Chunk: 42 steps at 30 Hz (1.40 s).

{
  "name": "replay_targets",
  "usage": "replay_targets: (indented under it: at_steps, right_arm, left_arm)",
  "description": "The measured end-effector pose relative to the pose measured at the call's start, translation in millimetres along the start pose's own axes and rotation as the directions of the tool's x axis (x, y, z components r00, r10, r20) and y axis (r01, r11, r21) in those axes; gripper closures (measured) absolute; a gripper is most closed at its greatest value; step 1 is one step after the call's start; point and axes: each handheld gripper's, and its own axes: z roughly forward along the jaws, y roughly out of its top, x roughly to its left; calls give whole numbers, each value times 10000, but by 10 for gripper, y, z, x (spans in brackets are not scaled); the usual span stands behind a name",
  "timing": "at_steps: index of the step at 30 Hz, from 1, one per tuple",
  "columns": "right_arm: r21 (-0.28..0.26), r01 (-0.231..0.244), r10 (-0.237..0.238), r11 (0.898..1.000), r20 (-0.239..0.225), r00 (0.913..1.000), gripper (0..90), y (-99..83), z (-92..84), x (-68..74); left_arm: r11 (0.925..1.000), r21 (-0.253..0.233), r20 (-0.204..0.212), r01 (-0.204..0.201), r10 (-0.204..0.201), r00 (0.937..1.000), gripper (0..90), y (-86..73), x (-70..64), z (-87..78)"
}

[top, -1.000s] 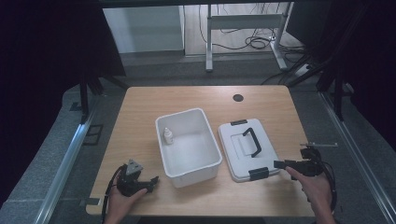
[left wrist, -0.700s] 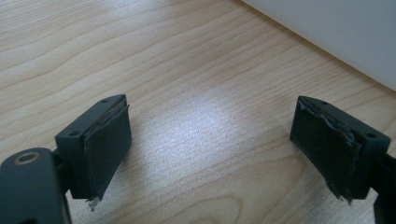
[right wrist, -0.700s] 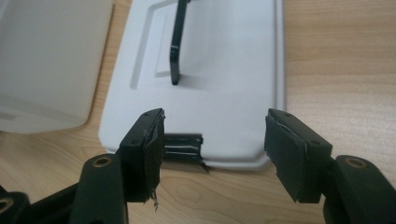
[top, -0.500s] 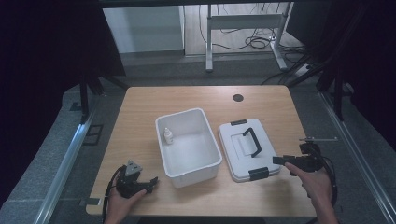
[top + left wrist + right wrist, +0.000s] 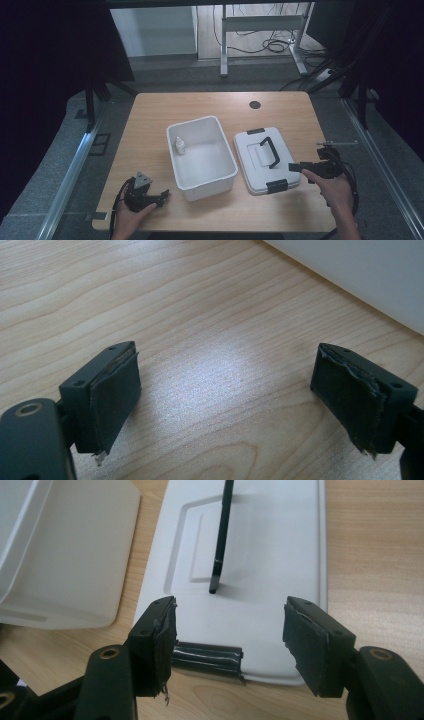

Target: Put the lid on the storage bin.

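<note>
— Two tools are at work; where do they sit in the high view?

— Left tool point(image 5: 161, 194) lies low on the surface point(image 5: 150, 120), at its near left corner, just off the near corner of the white bin point(image 5: 227, 165). Right tool point(image 5: 296, 167) hovers at the right edge of the white lid point(image 5: 252, 150), which lies flat just right of the bin, touching or nearly so. A small white bottle point(image 5: 180, 145) stands inside the bin, by its left wall.

— And the left gripper view?

— Left tool point(image 5: 225, 405) is spread wide, nothing between its pads point(image 5: 116, 395), bare wood under it. The bin's wall point(image 5: 360, 275) crosses the top right corner, near but apart.

— The right gripper view?

— Right tool point(image 5: 230, 640) is also spread wide and empty. It looks along the lid point(image 5: 270, 555), with the black handle point(image 5: 222, 535) standing upright down the middle and a black latch point(image 5: 207, 658) on the near edge, just beside its left pad. The bin point(image 5: 65, 545) sits at the left.

— So which step is this?

— I judge it the approach to the lid: the right tool is lined up with it but grips nothing yet, and the bin is uncovered.

— What does the next move need?

— Probably a push forward until the pads straddle the handle, or the lid's edge, then a firm close before lifting it toward the bin. The left tool may have to steady the bin.
</note>
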Motion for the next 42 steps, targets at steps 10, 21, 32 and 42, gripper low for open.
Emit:
replay_targets:
  at_steps: [10, 21, 32, 42]
  right_arm:
    - [137, 185, -183, 9997, -130, 9997, 385, 128, 1, 91]
    - [499, 318, -310, 9982, -165, 9994, 390, 313, 21, 227]
    - [1131, 328, -294, 9930, -320, 9991, 393, 567, 136, 342]
    - [1608, 183, -160, 9868, -156, 9997, 393, 747, 248, 385]
  left_arm:
    - [10000, 1, -10, 4, -4, 10000, 125, -2, -2, -2]
    - [10000, -2, -8, 7, -7, 10000, 126, -2, -2, -2]
    - [10000, -13, -8, 19, -19, 10000, 125, -2, -3, -1]
    - [10000, -10, -10, 16, -16, 10000, 125, -2, -2, -1]
